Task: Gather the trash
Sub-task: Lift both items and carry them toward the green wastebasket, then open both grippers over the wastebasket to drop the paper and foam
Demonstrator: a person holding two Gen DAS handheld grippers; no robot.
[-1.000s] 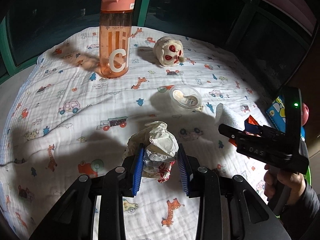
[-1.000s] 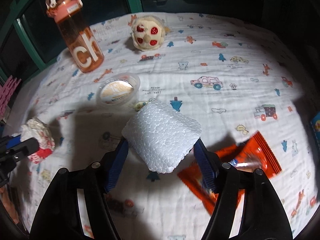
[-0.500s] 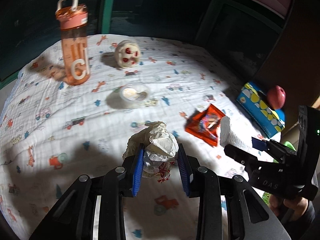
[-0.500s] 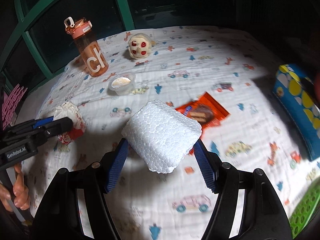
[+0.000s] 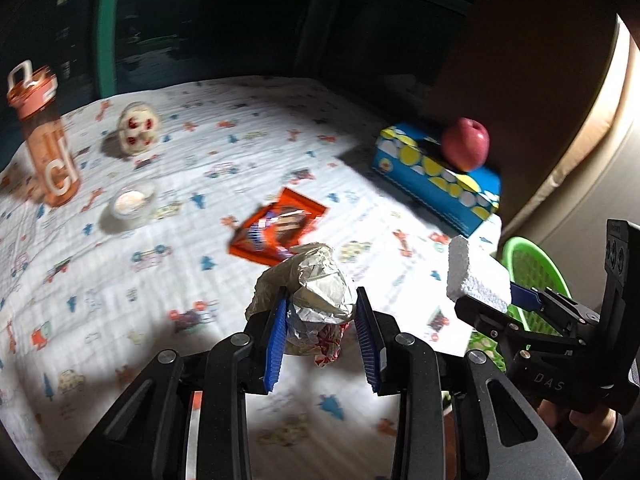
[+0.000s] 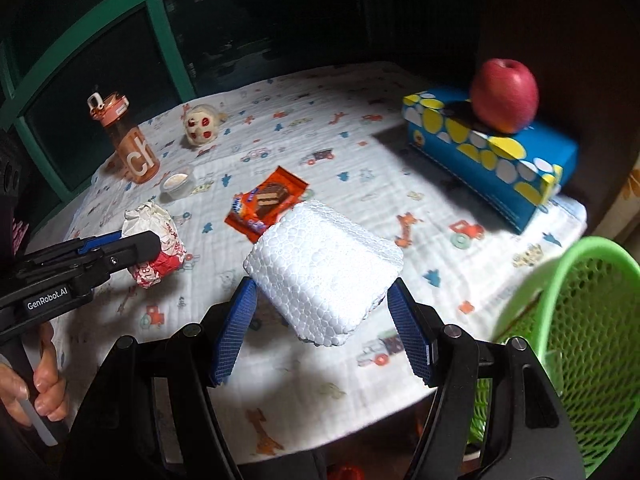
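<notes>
My left gripper point(image 5: 322, 334) is shut on a crumpled paper wrapper point(image 5: 316, 300) and holds it above the table; the wrapper also shows in the right wrist view point(image 6: 154, 240). My right gripper point(image 6: 322, 330) is shut on a white foam block point(image 6: 324, 268), also seen in the left wrist view point(image 5: 476, 276), near the table's right edge. A green mesh basket point(image 6: 580, 320) stands just off that edge, to the right of the foam; it shows in the left wrist view point(image 5: 532, 268) too. An orange snack packet point(image 6: 266, 202) lies on the cloth mid-table.
On the printed tablecloth point(image 6: 360, 184) stand an orange water bottle point(image 6: 128, 144), a small clear lidded cup point(image 6: 178, 182), a round plush toy point(image 6: 200, 126), and a blue and yellow box point(image 6: 492, 160) with a red apple point(image 6: 504, 96) on top. Dark windows lie behind.
Both grippers have lifted and swung to the right with their loads, away from the bottle. The box, the apple and the green basket have come into view.
</notes>
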